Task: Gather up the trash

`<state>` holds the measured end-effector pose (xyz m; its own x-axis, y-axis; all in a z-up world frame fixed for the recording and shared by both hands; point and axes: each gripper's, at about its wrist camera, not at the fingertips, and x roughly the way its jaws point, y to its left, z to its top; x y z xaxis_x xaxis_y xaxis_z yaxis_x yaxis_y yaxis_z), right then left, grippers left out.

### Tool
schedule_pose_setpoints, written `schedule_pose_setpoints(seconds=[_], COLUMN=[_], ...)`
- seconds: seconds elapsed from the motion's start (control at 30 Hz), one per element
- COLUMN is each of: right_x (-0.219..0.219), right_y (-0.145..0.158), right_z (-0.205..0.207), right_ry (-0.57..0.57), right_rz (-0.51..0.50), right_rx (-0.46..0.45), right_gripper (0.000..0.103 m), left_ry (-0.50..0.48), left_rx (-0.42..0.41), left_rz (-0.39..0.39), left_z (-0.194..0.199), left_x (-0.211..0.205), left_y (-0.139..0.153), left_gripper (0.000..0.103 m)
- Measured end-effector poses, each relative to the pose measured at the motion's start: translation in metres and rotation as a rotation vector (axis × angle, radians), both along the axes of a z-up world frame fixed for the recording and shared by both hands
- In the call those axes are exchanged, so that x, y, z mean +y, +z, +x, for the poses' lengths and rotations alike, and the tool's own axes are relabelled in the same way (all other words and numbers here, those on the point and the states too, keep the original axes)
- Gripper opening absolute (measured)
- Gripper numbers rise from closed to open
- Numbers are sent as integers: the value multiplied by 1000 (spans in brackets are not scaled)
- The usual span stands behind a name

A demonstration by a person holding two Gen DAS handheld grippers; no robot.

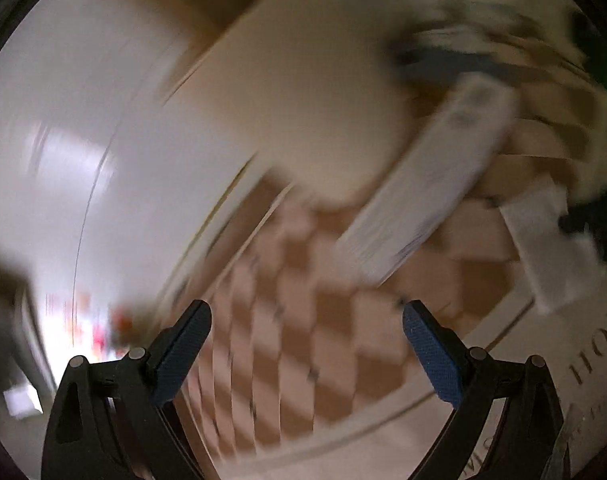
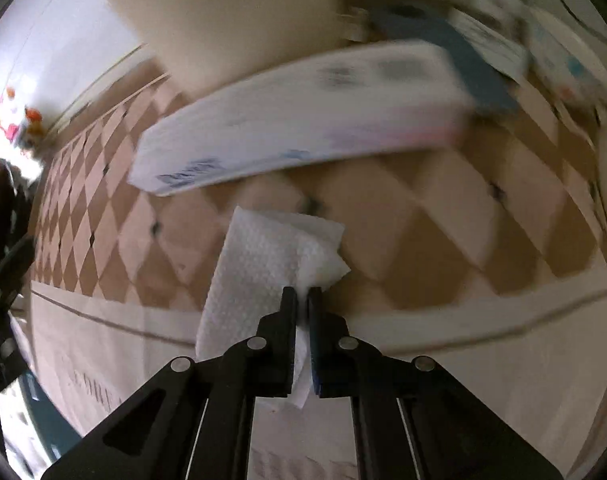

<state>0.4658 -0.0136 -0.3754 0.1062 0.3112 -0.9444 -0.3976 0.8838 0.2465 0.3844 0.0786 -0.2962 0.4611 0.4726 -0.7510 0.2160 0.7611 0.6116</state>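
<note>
The right gripper (image 2: pixel 302 292) is pointing steeply down, and its jaws are pressing together on a white paper towel (image 2: pixel 259 264), which is the trash item. The towel is folded and embossed; most of it is fanning out ahead and to the left of the jaws, and a small tail is hanging back between the fingers (image 2: pixel 289 312). Under it is lying a surface with a brown checker pattern (image 2: pixel 403 216), edged by a pale border (image 2: pixel 483 344) carrying faint lettering. A long white box (image 2: pixel 303 120) with blue print is resting on the pattern beyond the towel, apart from it. Behind the box, a blue item (image 2: pixel 463 64) and more printed papers (image 2: pixel 543 52) are lying blurred at the far right. The left gripper (image 1: pixel 307 340) is standing with its jaws spread wide, and nothing is sitting between the blue pads (image 1: pixel 435 356). Its view is heavily blurred. In that view the white box (image 1: pixel 423 176) is showing above the checker pattern (image 1: pixel 303 340), and the paper towel (image 1: pixel 547 248) is appearing at the right edge, near the border lettering (image 1: pixel 591 356). A large cream form (image 1: pixel 295 100) is filling the upper middle; its identity cannot be determined.
</note>
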Motion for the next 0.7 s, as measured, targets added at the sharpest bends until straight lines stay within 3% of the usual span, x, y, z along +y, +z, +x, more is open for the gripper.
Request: schedule_pose_setpoints(seconds=[0.1,0.27,0.57,0.63,0.7], right_x=[-58,-127,-190,-213,-229], right_y=[-4,-3,12,16,17], right_z=[11,27,30,29,27], right_ry=[-90,-220,-335,-345,-358], right_rz=[12,-16,-13,-10,-2], right_rx=[50,51,7,6,9], right_gripper=[6,6,6,6,6], left_ry=[-171,-379,-485,-483,-473], left_rx=[62,167,331,360,334], left_rz=[15,35,66,63,92], left_z=[25,61,100,104,107], left_x=[-41,-101,-150,-143,-144], left_y=[-10,-30,-58,-65,-64], left_gripper=[98,98,97,85,75])
